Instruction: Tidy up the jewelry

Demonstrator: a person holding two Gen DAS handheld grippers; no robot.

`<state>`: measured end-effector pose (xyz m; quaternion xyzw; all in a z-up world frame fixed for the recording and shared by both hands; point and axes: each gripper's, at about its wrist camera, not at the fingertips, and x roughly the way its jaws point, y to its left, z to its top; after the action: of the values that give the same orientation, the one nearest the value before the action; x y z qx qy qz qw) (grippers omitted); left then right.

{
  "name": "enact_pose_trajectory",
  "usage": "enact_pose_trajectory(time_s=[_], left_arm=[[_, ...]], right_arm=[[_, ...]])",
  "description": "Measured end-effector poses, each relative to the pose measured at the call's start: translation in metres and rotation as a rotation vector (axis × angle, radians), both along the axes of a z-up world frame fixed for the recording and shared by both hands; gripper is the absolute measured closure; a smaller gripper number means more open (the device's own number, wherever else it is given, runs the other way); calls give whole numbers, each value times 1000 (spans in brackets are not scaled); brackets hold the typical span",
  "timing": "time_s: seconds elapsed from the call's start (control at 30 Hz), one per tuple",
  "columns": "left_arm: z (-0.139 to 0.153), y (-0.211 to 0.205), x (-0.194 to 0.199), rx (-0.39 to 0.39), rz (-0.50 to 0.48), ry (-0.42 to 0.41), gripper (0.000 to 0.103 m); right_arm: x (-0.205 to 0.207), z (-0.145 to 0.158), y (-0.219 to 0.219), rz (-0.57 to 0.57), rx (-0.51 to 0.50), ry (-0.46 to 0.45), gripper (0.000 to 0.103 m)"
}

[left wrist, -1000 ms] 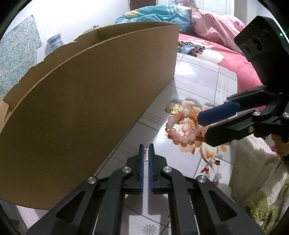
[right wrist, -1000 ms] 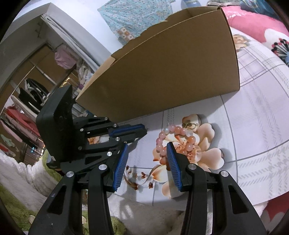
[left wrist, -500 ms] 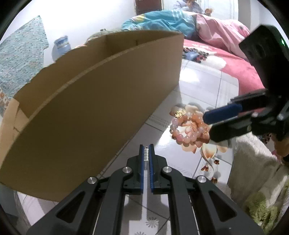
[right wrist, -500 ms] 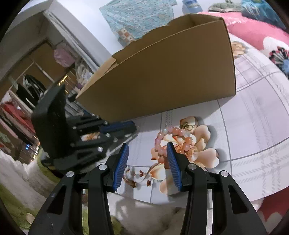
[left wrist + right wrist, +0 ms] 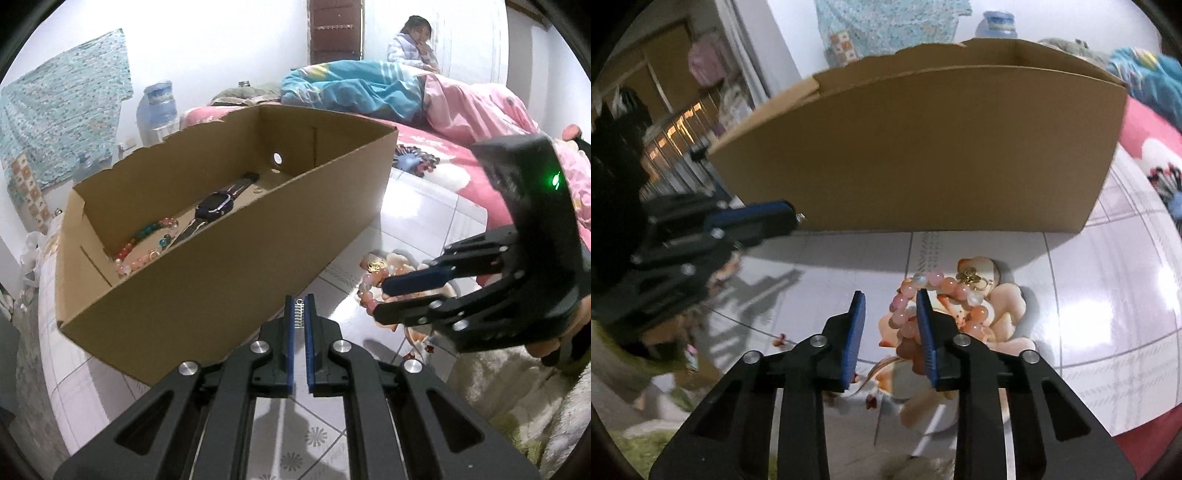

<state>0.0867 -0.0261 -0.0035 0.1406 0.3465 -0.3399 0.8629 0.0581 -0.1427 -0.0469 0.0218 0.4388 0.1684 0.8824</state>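
Left gripper (image 5: 300, 306): jaws together, pinching a small silver charm (image 5: 299, 314) at the tips. Right gripper (image 5: 889, 306): jaws closing, not yet pressing; the pink bead bracelet (image 5: 934, 299) lies on the floral tablecloth (image 5: 1108, 314), one side of its loop between the pads, the rest at 2 o'clock of the tips. Cardboard box (image 5: 229, 266) stands at 12 o'clock of both grippers, just beyond. Inside the box: dark watch (image 5: 216, 206), and at its 8 o'clock a multicolour bead bracelet (image 5: 147, 243).
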Motion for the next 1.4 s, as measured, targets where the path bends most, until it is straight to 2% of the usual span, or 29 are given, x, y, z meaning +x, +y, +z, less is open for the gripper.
enact_pose_trajectory(time_s=[0.17,0.5,0.6,0.67,0.73,0.93,1.1,1.23,1.4], left_arm=[[0,3,-1,-13,7,5,99],[-8,10,0,-29,34,15,99],[-8,14,0,-30,45,13,99],[-8,16,0,-30,53,10,99],[-8,19,1,-33,62,9,99],[-10,26,5,-37,86,11,99],[-9,29,6,-36,101,4,99],[-8,30,6,-34,115,-3,99],[-7,34,5,-29,123,-8,99]], right_arm=[[1,-3,17,14,-125,-24,78],[-4,-3,15,-4,-133,-19,79],[0,-2,23,-1,-171,-31,92],[1,0,23,-6,-182,-30,96],[1,5,16,-28,-158,-42,96],[-1,32,-24,-106,20,-71,96],[-5,48,-35,-82,138,-101,96],[-1,44,-14,-20,152,-95,96],[3,19,23,63,104,-49,94]])
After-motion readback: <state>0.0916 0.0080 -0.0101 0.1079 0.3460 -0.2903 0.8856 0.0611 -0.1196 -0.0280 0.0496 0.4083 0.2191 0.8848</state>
